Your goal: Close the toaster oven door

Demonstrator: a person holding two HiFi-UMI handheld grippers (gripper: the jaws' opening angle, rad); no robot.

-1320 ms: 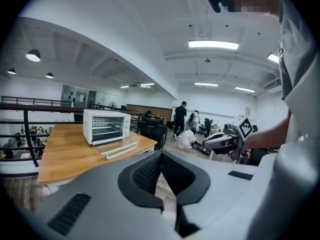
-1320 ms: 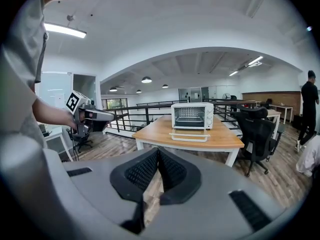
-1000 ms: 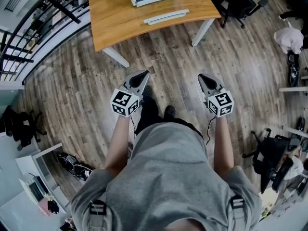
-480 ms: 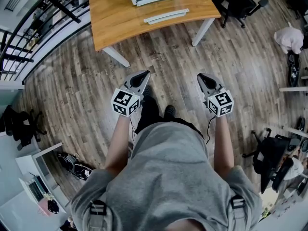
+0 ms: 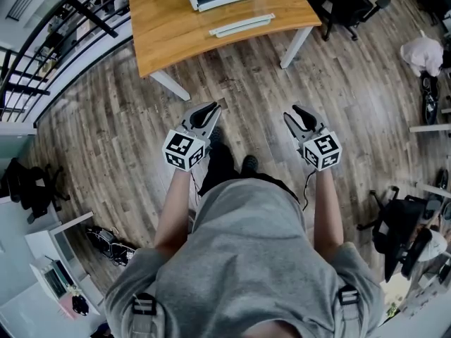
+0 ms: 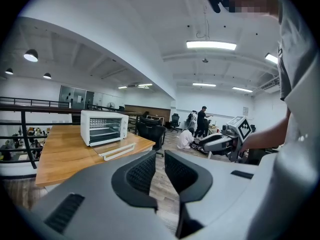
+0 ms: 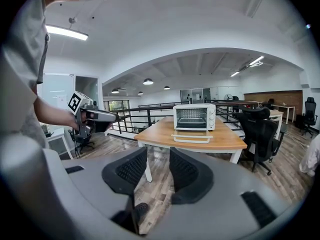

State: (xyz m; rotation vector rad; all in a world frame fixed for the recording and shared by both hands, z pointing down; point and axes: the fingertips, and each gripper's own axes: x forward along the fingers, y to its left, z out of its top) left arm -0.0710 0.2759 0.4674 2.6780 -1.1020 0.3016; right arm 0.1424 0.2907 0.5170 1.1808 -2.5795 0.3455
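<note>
Where the person (image 5: 246, 259) stands: open floor (image 5: 239, 94); table edge (image 5: 163, 65) far ahead.
Toaster oven door (image 5: 243, 24): down, near that edge.
Left gripper (image 5: 206, 110): jaws just opening, slightly apart, empty.
Right gripper (image 5: 301, 115): jaws just opening, wider, empty.

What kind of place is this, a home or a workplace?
Probably an open-plan office or lab: a wooden table with a black office chair, a black railing and strip lights overhead.

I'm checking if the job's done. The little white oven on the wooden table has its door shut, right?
Not quite: the little white oven on the wooden table has its door open, folded down flat in front; the right gripper view shows it.
</note>
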